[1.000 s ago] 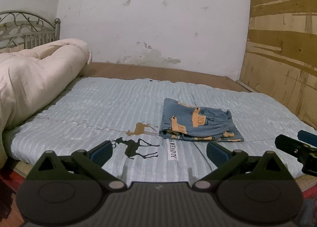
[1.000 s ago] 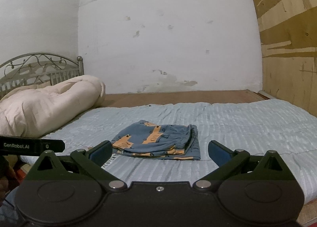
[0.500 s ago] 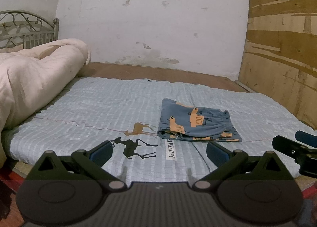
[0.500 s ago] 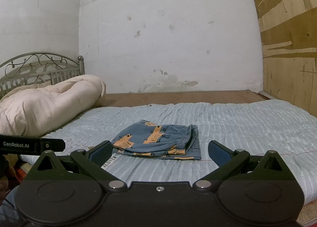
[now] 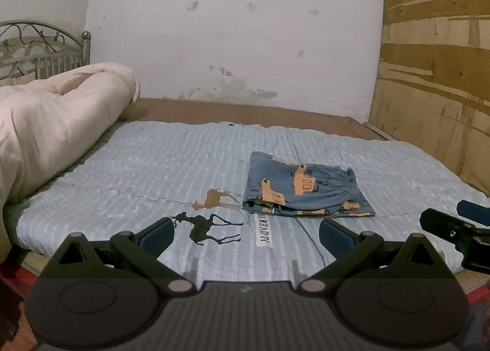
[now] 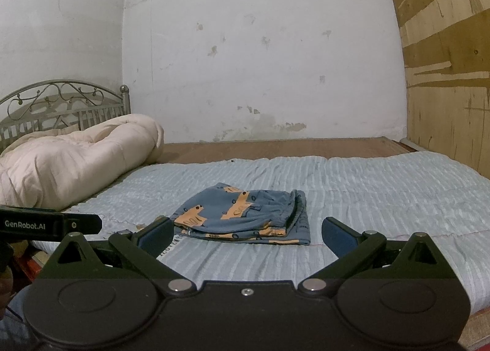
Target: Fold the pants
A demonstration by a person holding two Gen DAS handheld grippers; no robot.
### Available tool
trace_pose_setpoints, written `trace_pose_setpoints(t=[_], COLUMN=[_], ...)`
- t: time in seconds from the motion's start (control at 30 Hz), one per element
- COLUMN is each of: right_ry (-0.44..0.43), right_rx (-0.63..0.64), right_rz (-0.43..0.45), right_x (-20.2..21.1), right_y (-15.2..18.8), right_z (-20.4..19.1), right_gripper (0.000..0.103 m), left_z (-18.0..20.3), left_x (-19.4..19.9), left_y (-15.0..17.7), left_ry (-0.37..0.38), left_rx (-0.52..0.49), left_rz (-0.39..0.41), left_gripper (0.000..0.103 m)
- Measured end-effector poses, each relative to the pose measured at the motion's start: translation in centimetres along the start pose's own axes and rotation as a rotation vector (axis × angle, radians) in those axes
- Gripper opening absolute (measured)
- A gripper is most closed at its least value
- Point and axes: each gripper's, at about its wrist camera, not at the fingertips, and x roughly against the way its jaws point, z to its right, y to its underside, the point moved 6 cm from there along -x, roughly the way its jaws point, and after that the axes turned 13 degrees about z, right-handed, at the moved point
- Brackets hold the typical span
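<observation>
Left wrist view: left gripper (image 5: 245,236) released, fingers spread, holding nothing, hovering off the bed's near edge.
Right wrist view: right gripper (image 6: 246,233) likewise spread and empty, apart from the cloth.
Bedspread (image 5: 153,173): pale blue, deer print near its front edge.
Pants (image 5: 301,190): folded into a compact stack, lying just beyond the deer print, toward the bedspread's right half.
Comforter (image 5: 52,118): bunched at the far left.
Step judged: fold looks complete; draw both grippers straight back without snagging the stack.
</observation>
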Motion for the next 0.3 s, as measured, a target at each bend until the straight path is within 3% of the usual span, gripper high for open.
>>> trace_pose_setpoints(t=[0.3], right_ry=[-0.003], right_rx=[-0.001], right_rz=[-0.004], right_x=[-0.13], right_y=[0.20], right_z=[0.32], right_gripper=[0.102], left_z=[-0.09], left_x=[0.23], left_y=[-0.01], left_ry=[0.000], left_rx=[-0.004], left_rz=[0.016], left_gripper=[0.102])
